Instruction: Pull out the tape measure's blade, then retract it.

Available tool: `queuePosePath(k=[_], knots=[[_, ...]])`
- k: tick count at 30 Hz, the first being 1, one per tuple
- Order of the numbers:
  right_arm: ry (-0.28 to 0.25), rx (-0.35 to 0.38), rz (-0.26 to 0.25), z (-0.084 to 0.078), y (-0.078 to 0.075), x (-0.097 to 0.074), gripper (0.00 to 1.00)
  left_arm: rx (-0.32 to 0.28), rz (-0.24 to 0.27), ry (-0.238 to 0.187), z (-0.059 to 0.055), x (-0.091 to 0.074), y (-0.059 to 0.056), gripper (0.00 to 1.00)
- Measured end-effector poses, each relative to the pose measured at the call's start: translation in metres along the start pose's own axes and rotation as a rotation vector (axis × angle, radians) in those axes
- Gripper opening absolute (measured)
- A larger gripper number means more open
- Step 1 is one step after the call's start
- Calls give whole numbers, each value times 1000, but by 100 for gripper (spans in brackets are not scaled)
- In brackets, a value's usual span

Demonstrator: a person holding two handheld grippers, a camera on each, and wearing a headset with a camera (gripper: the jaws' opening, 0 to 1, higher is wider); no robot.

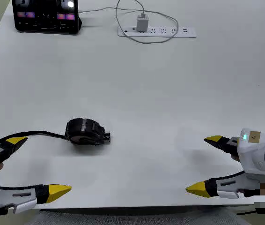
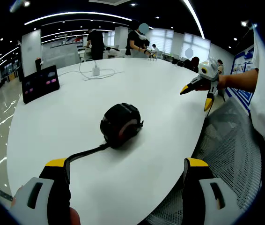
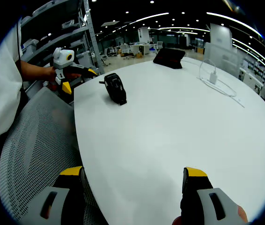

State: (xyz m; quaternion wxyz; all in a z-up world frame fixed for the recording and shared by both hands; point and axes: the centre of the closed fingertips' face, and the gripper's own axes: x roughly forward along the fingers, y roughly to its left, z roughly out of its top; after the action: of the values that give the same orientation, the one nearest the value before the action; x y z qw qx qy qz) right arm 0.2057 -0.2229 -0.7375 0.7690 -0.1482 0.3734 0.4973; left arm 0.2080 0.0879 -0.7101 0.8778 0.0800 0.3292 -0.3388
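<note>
Here, at lower left, the left gripper (image 1: 39,164) hangs with jaws wide apart, one tip by the strap (image 1: 43,134) of the single tape measure (image 1: 84,132), which lies left of centre on the table (image 1: 170,93). At lower right, the right gripper (image 1: 203,164) gapes too. Two grippers, one tape: tugging the blade with the case unpinned would likely drag it.

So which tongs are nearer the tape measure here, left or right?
Left. The left tongs are open right beside the tape measure, whose strap trails toward one jaw tip. The right tongs, also open, are well off to its other side across the white table.
</note>
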Motion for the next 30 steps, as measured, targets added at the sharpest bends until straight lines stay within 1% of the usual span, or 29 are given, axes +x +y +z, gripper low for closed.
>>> queuePosePath(k=[11,12,13,15,17,18,20,23,26,30], knots=[[-8,-15,-6,2,1,4,85,-2,4,2,0,1,0,99],[-8,-17,-8,2,1,5,84,2,8,-1,1,1,1,99],[-8,-15,-10,2,2,6,84,-2,1,-11,2,1,0,99],[-5,-11,-10,0,2,8,82,-14,2,-14,1,1,0,99],[2,-11,-9,-2,2,10,80,-18,13,-4,-2,2,2,98],[1,-10,-10,-2,3,11,79,-15,26,20,-7,3,4,97],[-2,-3,-6,-3,4,12,79,-21,25,25,-10,4,5,94],[-1,-2,-4,-4,5,16,79,-26,20,18,-10,3,4,94],[-7,-2,-3,-2,5,17,80,-26,18,6,-7,4,3,98],[-15,-6,4,2,3,21,80,-16,19,7,-7,6,5,99]])
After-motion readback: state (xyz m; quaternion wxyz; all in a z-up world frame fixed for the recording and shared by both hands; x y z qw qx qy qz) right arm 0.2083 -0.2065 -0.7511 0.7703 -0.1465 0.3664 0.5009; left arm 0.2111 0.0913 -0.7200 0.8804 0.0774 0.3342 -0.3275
